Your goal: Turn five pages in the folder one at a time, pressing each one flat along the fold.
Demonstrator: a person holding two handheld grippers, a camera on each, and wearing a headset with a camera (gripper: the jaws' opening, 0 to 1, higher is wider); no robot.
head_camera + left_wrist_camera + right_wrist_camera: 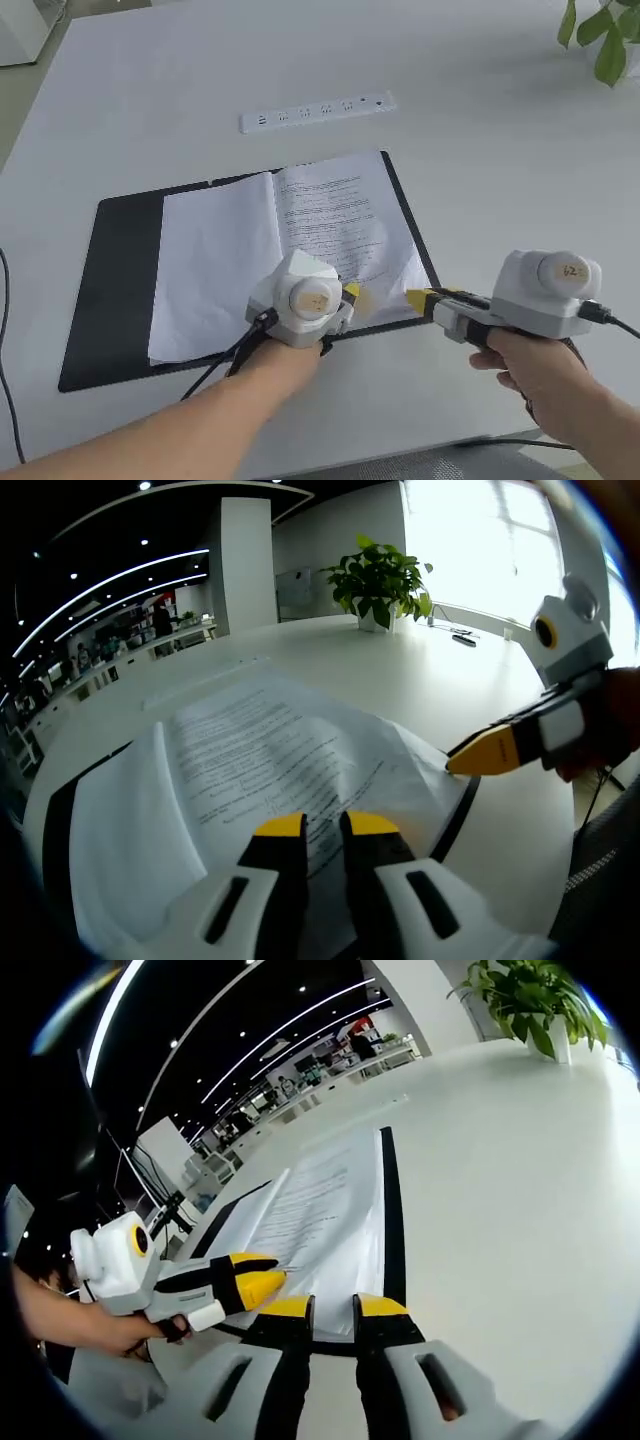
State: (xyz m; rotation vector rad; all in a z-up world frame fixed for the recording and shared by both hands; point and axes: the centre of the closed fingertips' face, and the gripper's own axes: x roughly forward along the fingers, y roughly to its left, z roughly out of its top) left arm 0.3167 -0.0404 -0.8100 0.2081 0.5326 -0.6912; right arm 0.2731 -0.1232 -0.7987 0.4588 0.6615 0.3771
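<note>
Lying open, black folder, print seemingly unreadable

Head view steep down; gripper views low, close, converging on folder.

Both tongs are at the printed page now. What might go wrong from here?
The left tongs sit low over the printed page; if the right tongs lift its corner now, the sheet may crumple or tear. Their tips at the page edge may also catch two sheets.
</note>
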